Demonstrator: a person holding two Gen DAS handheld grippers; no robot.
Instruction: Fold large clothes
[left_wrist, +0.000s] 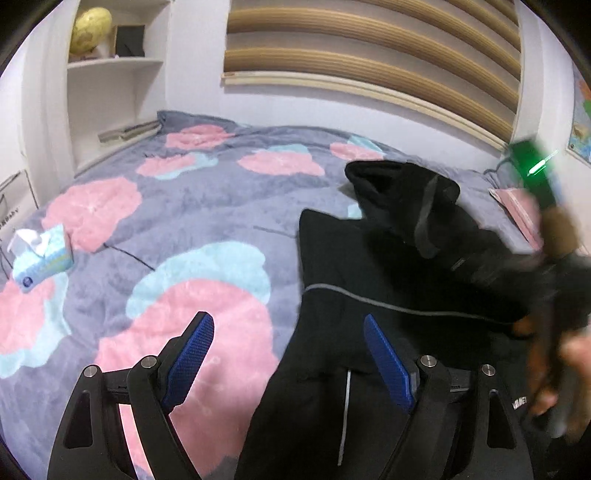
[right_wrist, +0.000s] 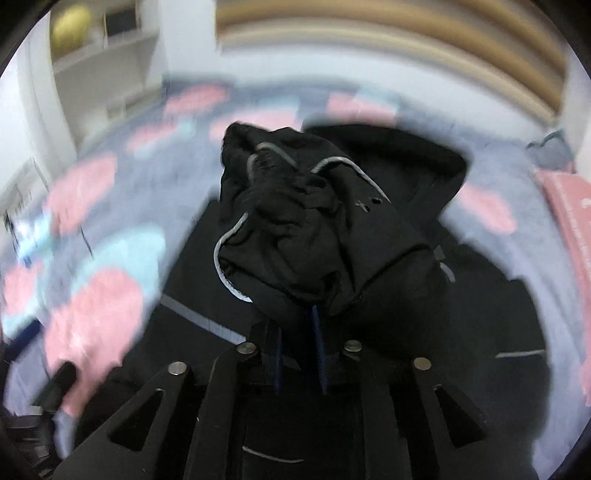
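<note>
Right wrist: tool (right_wrist: 299, 347) clamped on garment (right_wrist: 295, 229).

Soft even indoor light, fisheye-curved edges, right wrist view heavily motion-blurred

Home bedroom. Bed (left_wrist: 207, 206) takes up most of the view, covered with a grey blanket printed with pink and blue flowers. Slatted wood headboard panel (left_wrist: 369, 55) on the white wall, built-in shelves (left_wrist: 114, 62) holding a yellow globe (left_wrist: 90, 29), tissue box (left_wrist: 42, 258) lying on the bed.
</note>
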